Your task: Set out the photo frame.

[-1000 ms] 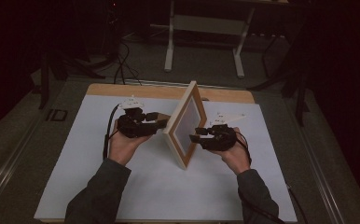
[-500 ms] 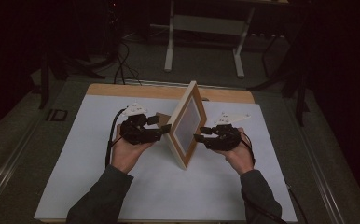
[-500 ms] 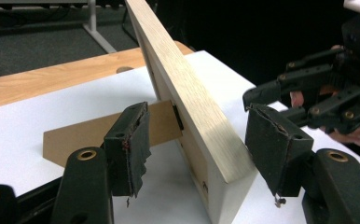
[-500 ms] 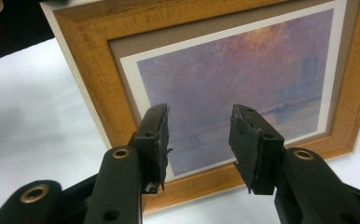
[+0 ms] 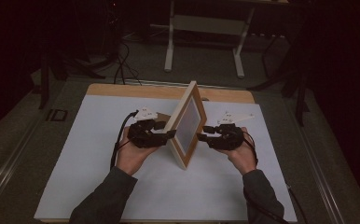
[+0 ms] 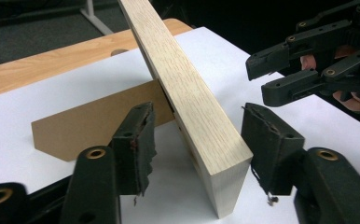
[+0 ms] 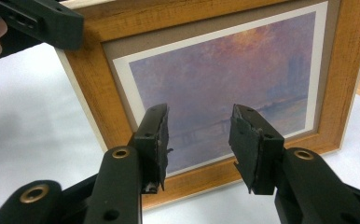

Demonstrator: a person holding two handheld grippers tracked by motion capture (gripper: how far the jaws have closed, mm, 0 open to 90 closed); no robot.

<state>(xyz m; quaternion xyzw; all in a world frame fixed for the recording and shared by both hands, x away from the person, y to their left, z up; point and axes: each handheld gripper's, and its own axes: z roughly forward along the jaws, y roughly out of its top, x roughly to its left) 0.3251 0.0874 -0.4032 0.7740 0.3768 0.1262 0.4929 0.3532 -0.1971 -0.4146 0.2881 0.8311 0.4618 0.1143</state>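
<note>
Light oak-grain wooden picture frame (image 6: pixel 187 100), matt; brown matt fibreboard stand (image 6: pixel 94 121) behind it; white paper-covered table (image 5: pixel 94 140).

I see a dim room: grey floor (image 5: pixel 206 65), a white stand (image 5: pixel 206 28) behind my table (image 5: pixel 122 91), cables (image 5: pixel 122 65) trailing.

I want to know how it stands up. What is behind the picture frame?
A brown cardboard stand leans out from the picture frame onto the white table. Where it joins the frame's back is hidden.

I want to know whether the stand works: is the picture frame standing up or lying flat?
Standing on its edge, leaning back. The picture frame rises from the white sheet, its brown back stand spread out behind.
</note>
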